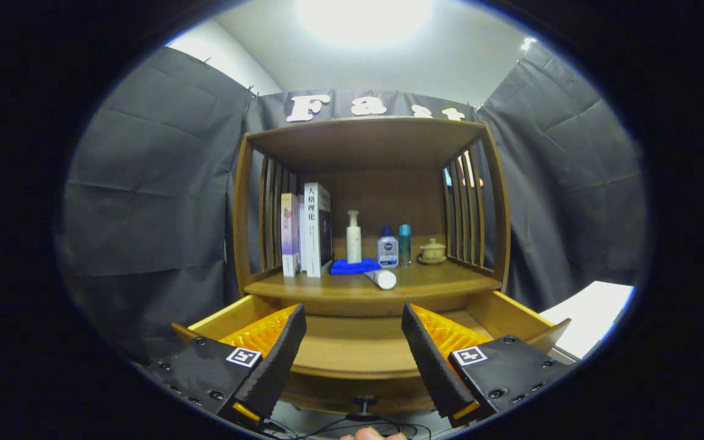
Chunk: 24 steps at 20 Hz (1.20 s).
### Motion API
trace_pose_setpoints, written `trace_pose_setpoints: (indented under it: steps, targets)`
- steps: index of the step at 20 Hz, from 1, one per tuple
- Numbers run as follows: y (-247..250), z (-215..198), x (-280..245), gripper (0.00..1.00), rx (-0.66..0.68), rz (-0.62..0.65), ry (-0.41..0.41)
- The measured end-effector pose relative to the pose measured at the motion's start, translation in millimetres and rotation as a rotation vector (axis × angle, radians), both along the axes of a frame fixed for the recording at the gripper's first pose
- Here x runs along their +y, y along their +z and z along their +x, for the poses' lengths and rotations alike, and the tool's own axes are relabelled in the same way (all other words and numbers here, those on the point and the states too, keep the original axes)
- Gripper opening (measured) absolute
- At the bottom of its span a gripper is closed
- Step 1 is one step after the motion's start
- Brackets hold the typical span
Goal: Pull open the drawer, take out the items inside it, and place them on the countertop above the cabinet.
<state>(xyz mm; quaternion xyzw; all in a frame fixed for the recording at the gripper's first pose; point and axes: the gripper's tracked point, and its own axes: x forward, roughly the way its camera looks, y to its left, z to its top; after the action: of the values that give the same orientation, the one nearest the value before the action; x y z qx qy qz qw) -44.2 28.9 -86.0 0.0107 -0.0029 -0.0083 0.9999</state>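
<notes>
Right, the drawer (352,342) is pulled out toward us, and the gripper (352,354) hangs above it with its fingers spread wide, nothing between them. The drawer floor seen in the gap between them is bare wood, but each finger covers a good part of the drawer, so I can't tell if anything sits in the corners. The drawer's knob (364,403) pokes out below, between the fingers. Up on the tabletop (443,282) above, beyond the fingers, a white tube (381,278) lies on its side by a blue cloth (355,266), near the front edge; that placing suggests they came from the drawer, though that's my guess. Behind stand books (309,229), a pump bottle (353,237), two small bottles (395,247) and a lidded cup (432,250), too small to read.
</notes>
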Motion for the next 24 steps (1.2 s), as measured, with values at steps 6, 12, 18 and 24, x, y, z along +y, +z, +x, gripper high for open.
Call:
trace_pose_setpoints:
  steps: [6, 12, 18, 24]
  targets:
    - [-31.4, -18.3, 3.3, 0.98, 0.029, 0.0, -0.032]
    - [-63.0, -14.0, -8.4, 0.98, 0.09, -0.005, -0.044]
    - [-106.3, -2.4, -17.0, 0.98, 0.192, -0.008, -0.062]
    - [-115.1, -2.4, -16.4, 0.98, 0.198, -0.014, -0.092]
